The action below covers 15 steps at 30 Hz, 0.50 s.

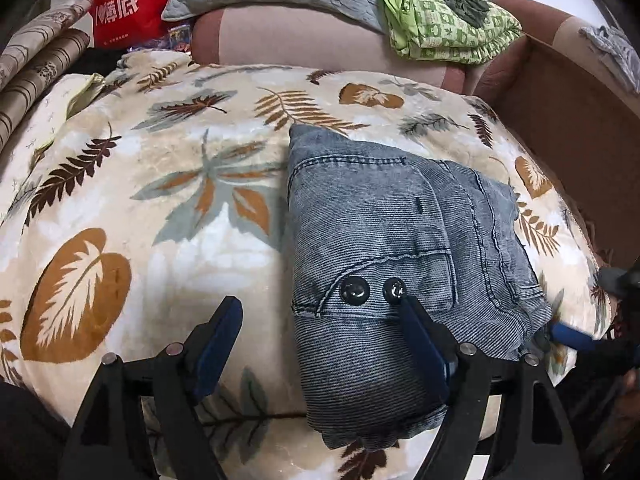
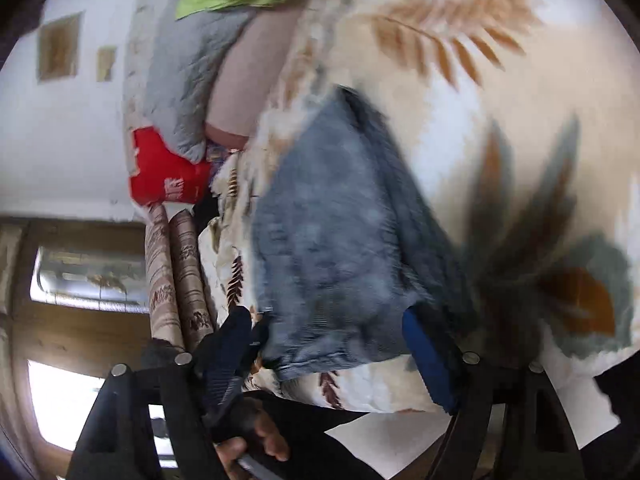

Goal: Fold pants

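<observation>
We see the pants (image 1: 404, 264), thick blue-grey denim already folded into a compact stack, lying on the leaf-print blanket (image 1: 160, 208) near its right edge; we judge them heavy, limp and grippy, best taken at the thick folded edge through all layers. Our left tongs (image 1: 316, 320) stand apart, one finger resting on the denim. Our right tongs (image 2: 328, 332) stand apart around the bundle's near end, clamping nothing.

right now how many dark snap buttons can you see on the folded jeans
2. Both sit side by side on the waistband of the jeans: the larger button on the left, the smaller button beside the left claw. Others may be hidden in the folds.
</observation>
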Motion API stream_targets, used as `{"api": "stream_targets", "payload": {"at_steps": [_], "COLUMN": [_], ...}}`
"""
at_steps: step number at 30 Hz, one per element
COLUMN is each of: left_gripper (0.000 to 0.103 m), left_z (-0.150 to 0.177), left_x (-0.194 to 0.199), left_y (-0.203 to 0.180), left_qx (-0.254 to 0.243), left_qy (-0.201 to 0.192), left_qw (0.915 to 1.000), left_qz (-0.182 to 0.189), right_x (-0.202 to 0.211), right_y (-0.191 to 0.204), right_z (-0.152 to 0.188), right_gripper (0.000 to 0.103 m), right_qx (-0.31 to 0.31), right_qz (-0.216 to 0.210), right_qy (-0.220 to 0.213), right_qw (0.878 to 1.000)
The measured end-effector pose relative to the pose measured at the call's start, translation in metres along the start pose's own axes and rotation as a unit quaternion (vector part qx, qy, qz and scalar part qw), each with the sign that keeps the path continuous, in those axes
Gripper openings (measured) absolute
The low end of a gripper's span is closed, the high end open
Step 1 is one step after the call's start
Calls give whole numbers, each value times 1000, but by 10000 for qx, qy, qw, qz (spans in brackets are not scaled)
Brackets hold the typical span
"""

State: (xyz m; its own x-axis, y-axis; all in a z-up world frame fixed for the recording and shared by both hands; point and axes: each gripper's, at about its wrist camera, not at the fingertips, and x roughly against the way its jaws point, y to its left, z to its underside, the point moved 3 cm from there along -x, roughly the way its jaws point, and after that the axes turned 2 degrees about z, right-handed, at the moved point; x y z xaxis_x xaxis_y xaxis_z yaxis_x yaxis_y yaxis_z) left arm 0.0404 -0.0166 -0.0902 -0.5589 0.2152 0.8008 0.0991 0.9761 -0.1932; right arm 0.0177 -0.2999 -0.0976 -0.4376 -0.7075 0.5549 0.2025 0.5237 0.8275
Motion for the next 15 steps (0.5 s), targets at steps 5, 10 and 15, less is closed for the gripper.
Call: {"api": "stream_targets", "payload": {"at_steps": [5, 10, 15], "left_gripper": [81, 81, 81], "left_z": [-1, -3, -1], "left_x": [0, -2, -3], "left_y": [0, 0, 1], "left_qx": [39, 50, 94], "left_qy": [4, 18, 25], "left_qw": [10000, 10000, 10000], "left_qz": [-51, -50, 8], "right_x": [-19, -29, -36], "right_y": [-4, -10, -15], "right_z": [-2, -5, -11], "right_gripper": [81, 81, 81], "right_qx": [-221, -460, -738], "right_qz": [170, 253, 341], "right_qy": [209, 246, 242], "right_qw": [9994, 9983, 9964]}}
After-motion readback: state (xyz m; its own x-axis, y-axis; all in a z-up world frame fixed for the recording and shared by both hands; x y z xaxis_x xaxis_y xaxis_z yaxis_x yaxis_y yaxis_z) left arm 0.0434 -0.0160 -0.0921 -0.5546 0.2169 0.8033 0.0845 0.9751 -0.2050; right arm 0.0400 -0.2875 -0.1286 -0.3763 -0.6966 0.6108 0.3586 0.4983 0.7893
